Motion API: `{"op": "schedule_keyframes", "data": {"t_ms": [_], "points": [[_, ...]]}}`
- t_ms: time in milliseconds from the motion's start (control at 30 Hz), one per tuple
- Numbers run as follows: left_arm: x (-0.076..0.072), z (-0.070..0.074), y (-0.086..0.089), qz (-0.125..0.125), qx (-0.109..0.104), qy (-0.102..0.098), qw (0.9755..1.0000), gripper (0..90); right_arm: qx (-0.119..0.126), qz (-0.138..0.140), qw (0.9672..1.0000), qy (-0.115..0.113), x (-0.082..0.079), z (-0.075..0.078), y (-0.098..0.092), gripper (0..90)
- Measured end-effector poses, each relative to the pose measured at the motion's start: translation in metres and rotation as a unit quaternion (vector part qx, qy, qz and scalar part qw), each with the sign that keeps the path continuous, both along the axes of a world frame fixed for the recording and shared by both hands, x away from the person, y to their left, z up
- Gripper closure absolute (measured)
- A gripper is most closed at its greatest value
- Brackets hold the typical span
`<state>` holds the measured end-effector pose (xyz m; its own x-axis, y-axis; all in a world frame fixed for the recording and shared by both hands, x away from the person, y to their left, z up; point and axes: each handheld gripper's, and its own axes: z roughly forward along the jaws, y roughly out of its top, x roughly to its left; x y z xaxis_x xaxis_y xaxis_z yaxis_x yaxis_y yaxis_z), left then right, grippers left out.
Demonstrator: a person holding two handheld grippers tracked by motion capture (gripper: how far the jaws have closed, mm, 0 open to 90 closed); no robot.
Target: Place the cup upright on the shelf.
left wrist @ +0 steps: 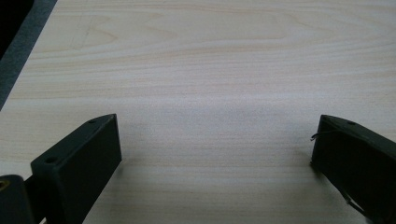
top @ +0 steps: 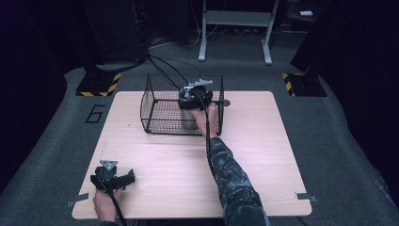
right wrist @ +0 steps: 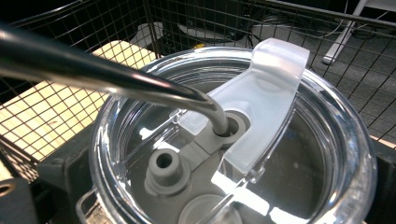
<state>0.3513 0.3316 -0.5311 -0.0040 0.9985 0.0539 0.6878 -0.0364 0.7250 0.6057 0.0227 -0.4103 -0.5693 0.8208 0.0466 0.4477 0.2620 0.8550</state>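
High view: left gripper [top: 113, 178] rests released at the table's [top: 263, 155] near edge. Right gripper [top: 194, 96] grasps the tumbler [top: 189, 117] inside the wire basket [top: 155, 110].

Left gripper view: jaws spread over bare wood.

Right gripper view: clear lid [right wrist: 327, 154] and metal straw [right wrist: 93, 70] directly between the jaws.

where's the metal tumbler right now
In the high view the metal tumbler stands inside the black wire basket at the table's far middle, with the right hand-held gripper around its top.

A grey metal frame [top: 235, 19] stands beyond the wooden table [top: 263, 141].
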Motion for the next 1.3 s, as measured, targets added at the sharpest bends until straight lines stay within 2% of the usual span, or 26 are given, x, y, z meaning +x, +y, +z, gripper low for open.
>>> {"op": "schedule_keyframes", "data": {"t_ms": [100,267,467,567,700,767,833,933,1033,1067,1133,1300], "points": [[0.0,0.0,0.0,0.0,0.0,0.0,1.0,1.1,0.002,0.001,1.0,0.003,-0.002,0.0,-0.002,2.8],[0.0,0.0,0.0,0.0,0.0,-0.001,1.0,1.1,-0.017,0.01,0.9998,-0.002,-0.005,0.001,0.001,2.7],[0.0,0.0,0.0,-0.001,0.002,0.0,1.0,1.1,-0.018,0.012,0.9998,-0.004,-0.008,0.001,0.0,2.0],[0.0,0.0,0.0,0.0,0.0,0.0,1.0,1.1,-0.008,0.005,0.9999,0.003,-0.009,0.001,-0.001,0.0],[0.0,0.0,0.0,0.001,0.001,-0.003,1.0,1.1,-0.014,0.016,0.9998,0.001,-0.01,0.002,-0.007,0.0],[0.0,0.0,-0.001,0.004,-0.001,-0.004,1.0,1.1,-0.011,0.019,0.9998,0.002,-0.013,0.003,-0.01,0.0],[0.001,-0.001,-0.001,0.007,-0.007,-0.008,0.9999,1.1,-0.015,0.026,0.9995,-0.008,-0.016,0.005,-0.013,0.0],[0.0,0.0,-0.001,0.003,-0.002,-0.003,1.0,1.2,-0.008,0.027,0.9995,-0.012,-0.022,0.009,-0.014,0.0],[0.0,0.0,-0.001,0.003,-0.002,-0.004,1.0,1.1,-0.013,0.034,0.9991,-0.02,-0.03,0.015,-0.017,0.0],[0.001,-0.001,-0.002,0.01,-0.007,-0.011,0.9999,1.1,-0.011,0.032,0.9992,-0.02,-0.033,0.017,-0.017,0.0],[0.0,0.0,-0.001,0.003,-0.002,-0.003,1.0,1.2,-0.014,0.038,0.9989,-0.024,-0.039,0.023,-0.02,0.0],[0.0,0.0,-0.001,0.003,-0.002,-0.002,1.0,1.3,-0.014,0.036,0.9987,-0.034,-0.055,0.035,-0.026,0.0]]}}
